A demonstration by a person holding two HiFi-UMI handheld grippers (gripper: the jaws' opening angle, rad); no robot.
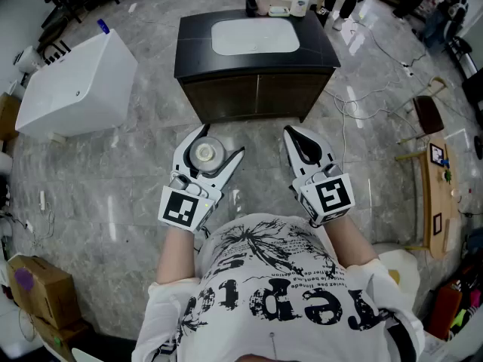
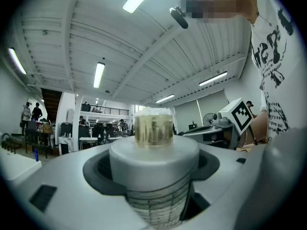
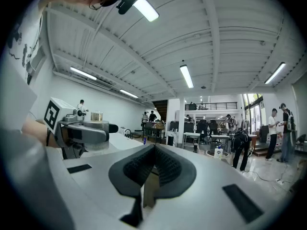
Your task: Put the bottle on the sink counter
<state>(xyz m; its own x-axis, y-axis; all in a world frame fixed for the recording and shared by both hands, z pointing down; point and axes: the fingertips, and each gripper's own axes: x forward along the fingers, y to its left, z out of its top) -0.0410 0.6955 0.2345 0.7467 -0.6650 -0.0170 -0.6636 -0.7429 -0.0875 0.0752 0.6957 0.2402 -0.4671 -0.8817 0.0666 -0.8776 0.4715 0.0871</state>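
I have the left gripper point(image 1: 221, 143) clamped on the bottle point(image 1: 204, 153), which stands upright between the jaws over the marble floor point(image 1: 113, 194), just in front of my torso. In the left gripper view the bottle point(image 2: 154, 150) fills the gap. It has a white body with a fine-lined printed label low down and a ribbed, gold-tinted cap point(image 2: 153, 127) on top, and the dark pads sit against its sides with the jaws spread wide around it. The right gripper point(image 1: 293, 132) hangs beside it at about the same height. Its jaws are together, the ribbed pads point(image 3: 165, 169) meeting in a line with nothing between them. The sink counter point(image 1: 195, 44) lies ahead of both grippers and well apart from them. It is a dark cabinet with a black top and a white basin point(image 1: 255, 36) set into it. Along the back edge of the counter I can see a dark dispenser point(image 1: 250, 0), a small dish point(image 1: 278, 10) and a white container with a blue top point(image 1: 299, 3). A white bathtub point(image 1: 75, 81) stands to the left of the counter, and a cardboard box point(image 1: 38, 289) sits on the floor at my lower left. At the right edge there is a narrow wooden table point(image 1: 432, 202).
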